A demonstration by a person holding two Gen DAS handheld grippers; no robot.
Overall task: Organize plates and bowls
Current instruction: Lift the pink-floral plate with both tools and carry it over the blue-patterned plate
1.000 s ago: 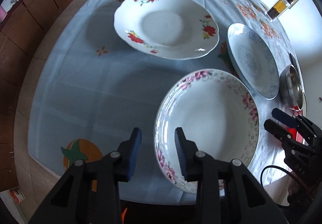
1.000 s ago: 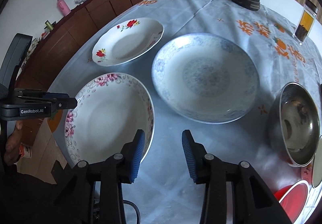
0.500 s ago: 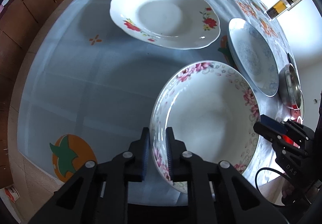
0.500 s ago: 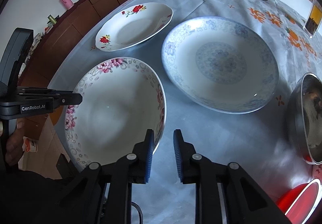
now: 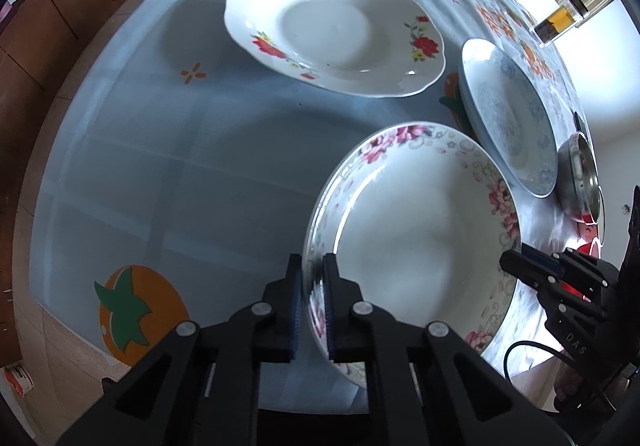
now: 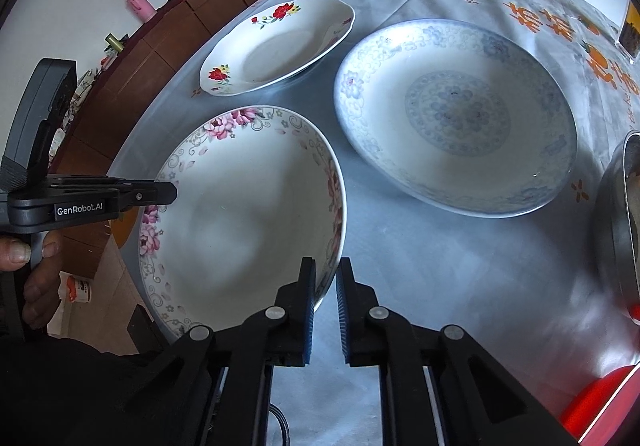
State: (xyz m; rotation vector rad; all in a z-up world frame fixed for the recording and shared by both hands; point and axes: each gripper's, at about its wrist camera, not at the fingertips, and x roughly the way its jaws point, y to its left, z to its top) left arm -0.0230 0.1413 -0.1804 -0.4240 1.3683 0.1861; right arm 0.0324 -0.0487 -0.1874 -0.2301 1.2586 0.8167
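white bowl (image 5: 424,242), pink floral rim

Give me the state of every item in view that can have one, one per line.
pink-flowered plate: upright, its rim clamped on opposite sides by both grippers.
left gripper: just closed, shut on the rim.
right gripper: just closed, shut on the rim.
red-flowered plate: upright, empty, untouched.
blue-patterned plate: upright, empty, untouched.
steel bowl: upright, contents unclear.
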